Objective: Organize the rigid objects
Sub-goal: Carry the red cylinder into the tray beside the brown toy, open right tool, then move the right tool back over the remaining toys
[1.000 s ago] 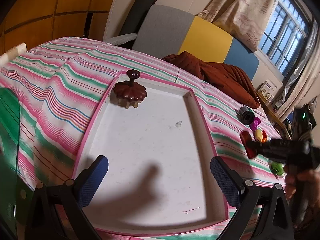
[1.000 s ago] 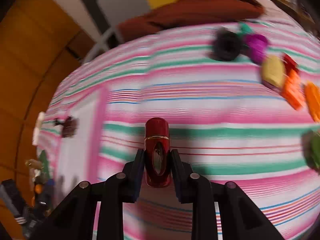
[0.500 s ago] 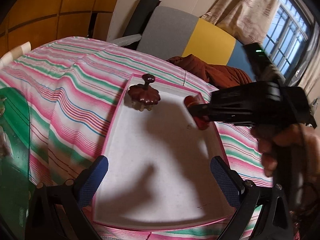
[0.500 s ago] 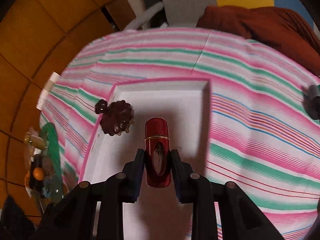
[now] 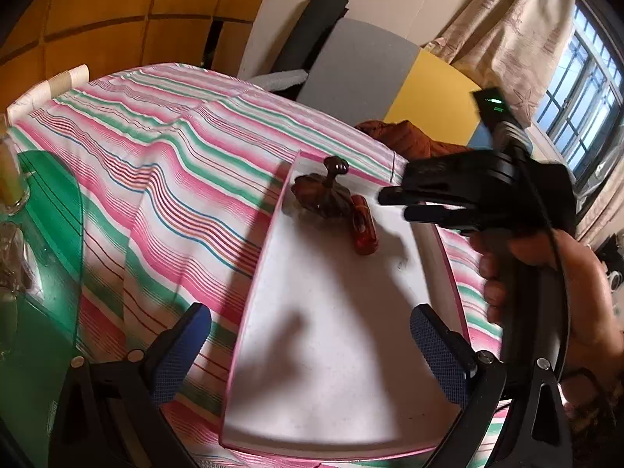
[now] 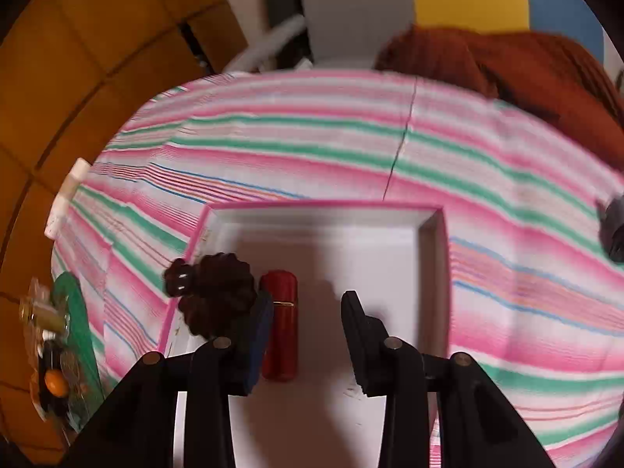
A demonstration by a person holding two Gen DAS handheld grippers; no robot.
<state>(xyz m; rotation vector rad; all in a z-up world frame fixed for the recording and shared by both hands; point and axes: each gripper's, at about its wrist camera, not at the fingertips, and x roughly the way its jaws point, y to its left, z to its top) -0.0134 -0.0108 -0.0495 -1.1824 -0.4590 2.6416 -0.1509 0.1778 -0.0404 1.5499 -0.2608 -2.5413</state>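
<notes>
A white tray with a pink rim lies on the striped tablecloth. A dark brown scalloped lid with a knob sits in its far left corner. Beside it lies a red glossy tube on the tray floor. My right gripper hovers over the tube with its jaws opening. The tube lies between them against the left finger, and the right finger stands clear of it. My left gripper is open above the near half of the tray with nothing between its fingers.
A green glass plate with small bottles sits at the left edge of the table. A rust-coloured cloth lies beyond the far edge. A dark object rests on the tablecloth at the right. A person's hand holds the right gripper.
The right gripper carried the red tube leftward from the striped cloth over the tray, set it down beside the brown lid, and its jaws have parted. The left gripper shifted slightly.
</notes>
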